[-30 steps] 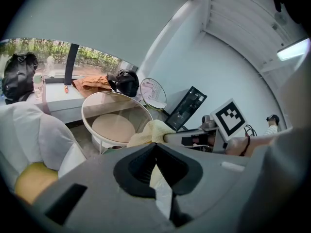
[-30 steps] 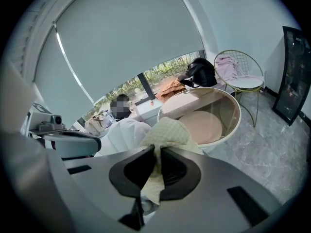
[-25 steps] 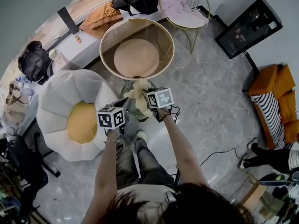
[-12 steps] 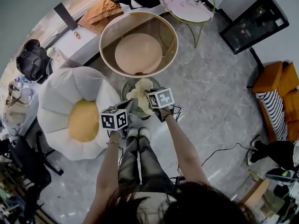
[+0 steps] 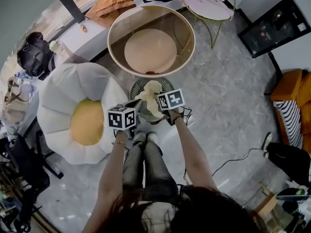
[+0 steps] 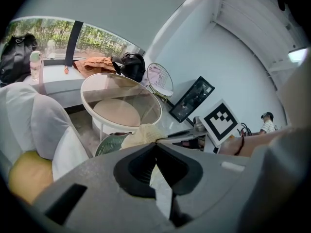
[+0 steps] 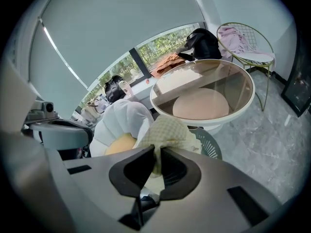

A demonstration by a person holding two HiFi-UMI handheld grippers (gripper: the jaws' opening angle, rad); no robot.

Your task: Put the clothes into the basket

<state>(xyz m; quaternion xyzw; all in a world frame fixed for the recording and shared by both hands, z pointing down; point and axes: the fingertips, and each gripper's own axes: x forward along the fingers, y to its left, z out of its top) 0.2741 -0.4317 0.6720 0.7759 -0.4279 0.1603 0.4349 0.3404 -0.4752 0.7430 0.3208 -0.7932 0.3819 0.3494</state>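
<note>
Placing step. Pale yellow checked cloth hangs just above the green slatted basket on the floor. Left gripper and right gripper jaws are both clenched on it. Next, probably: lower inside the rim, release both.

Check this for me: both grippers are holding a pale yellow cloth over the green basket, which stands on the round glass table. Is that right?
Not quite. The green basket stands on the floor beside the round glass table, not on it, as the head view shows. The rest holds: the left gripper and the right gripper both hold the pale yellow cloth over it.
</note>
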